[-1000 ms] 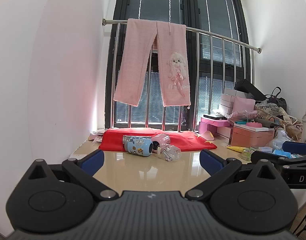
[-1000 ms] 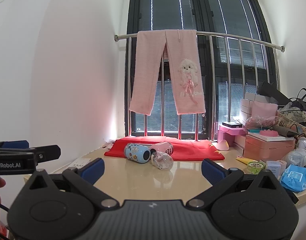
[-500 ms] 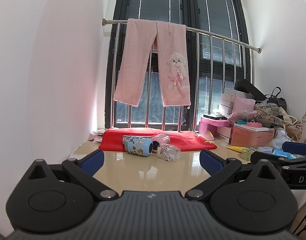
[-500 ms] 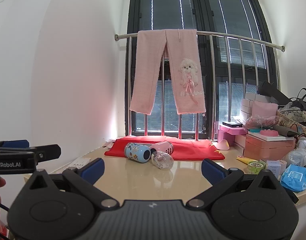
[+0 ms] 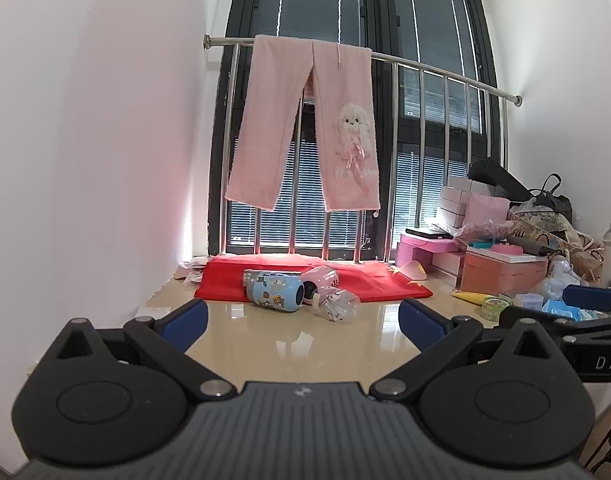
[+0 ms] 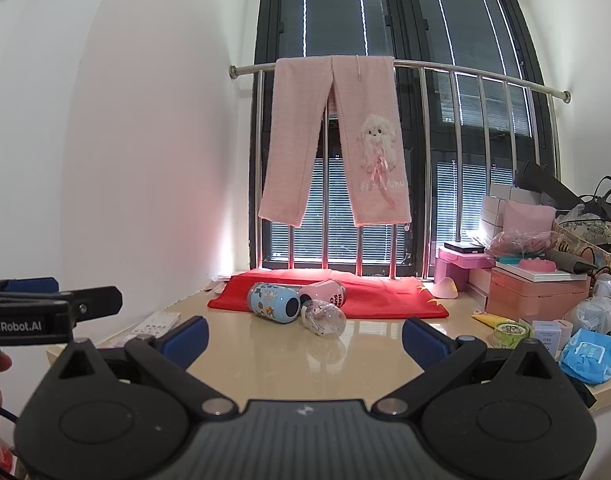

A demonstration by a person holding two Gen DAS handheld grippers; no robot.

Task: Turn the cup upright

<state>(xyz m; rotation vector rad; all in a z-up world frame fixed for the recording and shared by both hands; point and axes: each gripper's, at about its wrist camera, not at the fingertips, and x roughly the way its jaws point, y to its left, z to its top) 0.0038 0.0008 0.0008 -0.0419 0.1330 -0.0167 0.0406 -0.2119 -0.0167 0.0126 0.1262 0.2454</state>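
Note:
Three cups lie on their sides at the far end of the beige tabletop (image 5: 265, 336): a blue cartoon cup (image 5: 274, 291) (image 6: 274, 303), a pink cup (image 5: 322, 278) (image 6: 325, 294) behind it, and a clear plastic cup (image 5: 337, 304) (image 6: 323, 317) in front. My left gripper (image 5: 301, 318) is open and empty, well short of the cups. My right gripper (image 6: 304, 336) is open and empty too, also short of them. Each gripper shows at the edge of the other's view.
A red cloth (image 5: 345, 280) lies under the railing with pink trousers (image 5: 305, 128) hung on it. Pink boxes (image 6: 533, 292), bags, a small round tin (image 6: 509, 330) and a blue wipes pack (image 6: 587, 354) crowd the right side. A white wall bounds the left.

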